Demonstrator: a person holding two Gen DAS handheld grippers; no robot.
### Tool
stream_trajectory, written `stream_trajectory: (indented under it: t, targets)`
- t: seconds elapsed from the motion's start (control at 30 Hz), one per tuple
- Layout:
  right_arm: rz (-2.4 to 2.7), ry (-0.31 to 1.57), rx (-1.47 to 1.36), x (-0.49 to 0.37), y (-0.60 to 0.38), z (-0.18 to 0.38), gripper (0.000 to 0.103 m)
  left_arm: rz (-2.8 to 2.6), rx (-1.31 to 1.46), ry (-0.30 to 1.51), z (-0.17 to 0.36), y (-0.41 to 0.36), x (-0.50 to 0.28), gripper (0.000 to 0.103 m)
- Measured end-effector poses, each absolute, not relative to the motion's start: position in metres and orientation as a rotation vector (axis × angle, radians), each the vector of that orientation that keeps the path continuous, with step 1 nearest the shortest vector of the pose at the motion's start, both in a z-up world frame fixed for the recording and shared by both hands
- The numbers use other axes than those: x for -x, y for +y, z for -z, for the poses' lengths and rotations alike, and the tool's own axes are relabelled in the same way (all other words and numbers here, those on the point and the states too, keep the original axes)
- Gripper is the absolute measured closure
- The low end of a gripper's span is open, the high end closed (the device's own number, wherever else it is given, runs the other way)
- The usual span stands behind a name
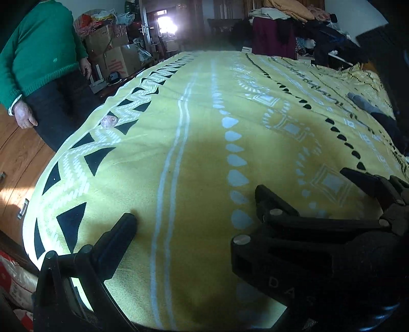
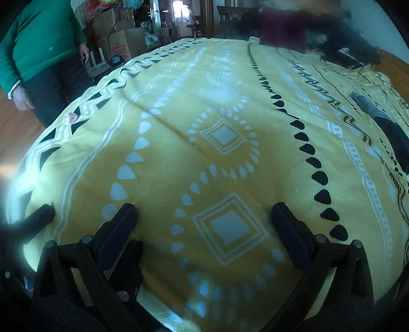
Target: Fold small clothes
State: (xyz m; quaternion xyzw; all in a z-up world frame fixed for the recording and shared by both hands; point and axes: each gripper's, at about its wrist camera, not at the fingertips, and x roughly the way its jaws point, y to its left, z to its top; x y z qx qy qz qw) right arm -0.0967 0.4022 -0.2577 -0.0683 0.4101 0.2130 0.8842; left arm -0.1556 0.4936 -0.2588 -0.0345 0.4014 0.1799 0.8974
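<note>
A small grey and dark garment [image 1: 368, 106] [image 2: 375, 112] lies at the far right of the yellow patterned blanket [image 1: 199, 127] [image 2: 179, 163] that covers the bed. It is well away from both grippers. My left gripper [image 1: 204, 219] hovers low over the near edge of the blanket. Only its left finger [image 1: 126, 222] [image 2: 43, 213] shows, set wide. My right gripper [image 2: 203, 212] [image 1: 304, 184] is close beside it on the right, open, with nothing between its pads. It hides the left gripper's other finger.
A person in a green sweater [image 1: 41, 46] [image 2: 43, 35] stands at the bed's left side. A small pink crumpled thing [image 1: 109, 121] [image 2: 71, 118] lies near the left edge. Cardboard boxes [image 1: 115, 58] and piled clothes [image 1: 286, 15] stand behind the bed.
</note>
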Motion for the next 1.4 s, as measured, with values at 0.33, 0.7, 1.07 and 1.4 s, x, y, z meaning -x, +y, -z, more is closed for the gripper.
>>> stream_trajectory:
  t: [0.33,0.7,1.07,1.4]
  targets:
    - [-0.459,0.827,0.112,0.0972,0.3995,0.2603,0.000,-0.375,0.069,0.821,0.2570,0.4903,0.1583,0.000]
    - [-0.459,0.827,0.112,0.0964,0.4010,0.2610,0.000,-0.374,0.072,0.819,0.2557,0.4901,0.1589,0.000]
    - [-0.459,0.827,0.112,0.0966,0.4011,0.2613,0.000,-0.374,0.072,0.819,0.2557,0.4900,0.1587,0.000]
    - [-0.460,0.827,0.112,0.0964,0.4014,0.2614,0.000,-0.374,0.072,0.819,0.2554,0.4898,0.1589,0.000]
